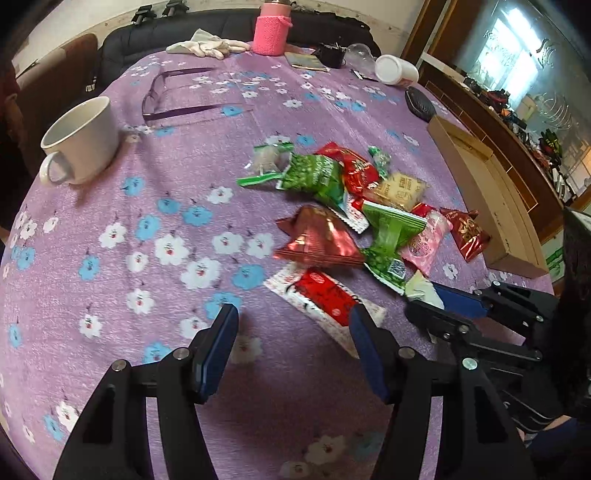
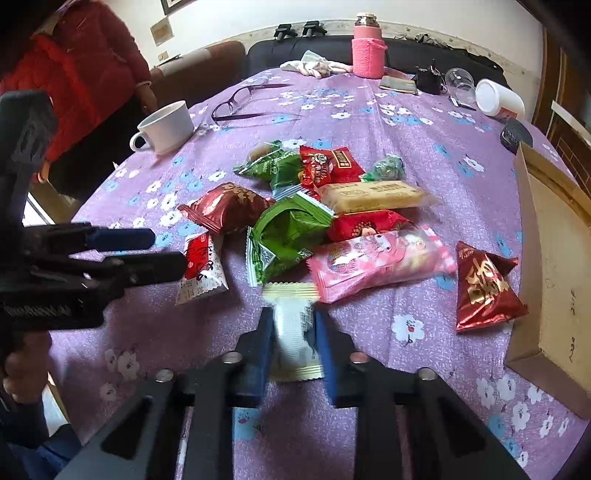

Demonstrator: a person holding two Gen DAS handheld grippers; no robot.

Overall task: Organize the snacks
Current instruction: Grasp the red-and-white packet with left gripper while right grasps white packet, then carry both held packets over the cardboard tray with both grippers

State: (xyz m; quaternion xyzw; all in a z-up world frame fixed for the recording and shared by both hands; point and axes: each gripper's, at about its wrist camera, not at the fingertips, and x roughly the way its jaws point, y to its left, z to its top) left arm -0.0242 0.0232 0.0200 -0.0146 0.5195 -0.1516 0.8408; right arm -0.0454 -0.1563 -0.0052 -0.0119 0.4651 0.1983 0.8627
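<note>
A heap of snack packets lies on the purple flowered tablecloth (image 1: 147,206): green packets (image 2: 284,236), red packets (image 2: 325,166), a pink packet (image 2: 380,262), a yellow biscuit bar (image 2: 369,195), a dark red pyramid pack (image 2: 484,288). My right gripper (image 2: 295,343) is shut on a white packet (image 2: 295,332) at the heap's near edge; it also shows in the left wrist view (image 1: 428,295). My left gripper (image 1: 291,325) is open, above a red-and-white packet (image 1: 325,302); it also shows in the right wrist view (image 2: 162,247).
An open cardboard box (image 2: 554,266) sits at the table's right edge. A white mug (image 1: 81,140), glasses (image 1: 173,96), a pink-sleeved bottle (image 1: 271,27), gloves (image 1: 210,46) and a white cup on its side (image 1: 395,70) lie at the far side. A person in red (image 2: 81,74) stands left.
</note>
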